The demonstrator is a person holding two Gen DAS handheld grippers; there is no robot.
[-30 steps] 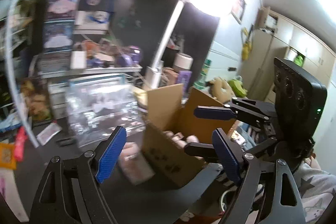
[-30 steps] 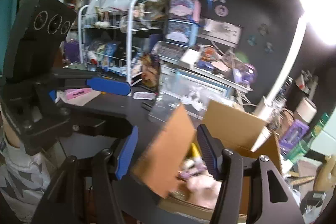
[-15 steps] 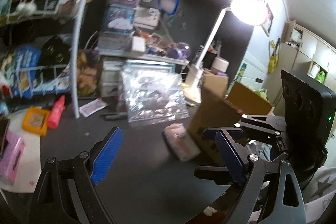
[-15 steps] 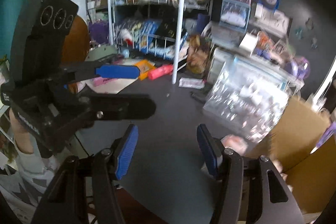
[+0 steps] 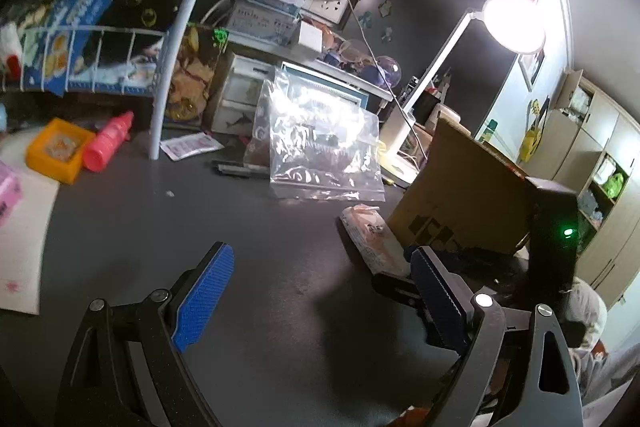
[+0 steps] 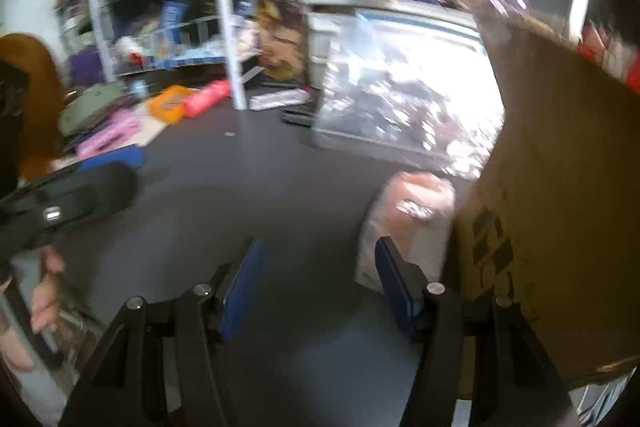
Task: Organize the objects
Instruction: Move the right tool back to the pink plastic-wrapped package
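Both tongs stand apart and hold nothing: the left gripper (image 5: 316, 291) hangs over the bare middle of the dark desk (image 5: 168, 227), the right gripper (image 6: 318, 279) low beside the cardboard box (image 5: 468, 195). A pink wrapped packet (image 5: 372, 235) lies on the desk touching the box's near-left corner; the box's contents cannot be seen. Behind the packet a clear zip bag (image 5: 320, 143) stands propped near the back edge. Toward the left edge an orange tray (image 5: 60, 149) lies beside a pink bottle (image 5: 108, 141) on its side.
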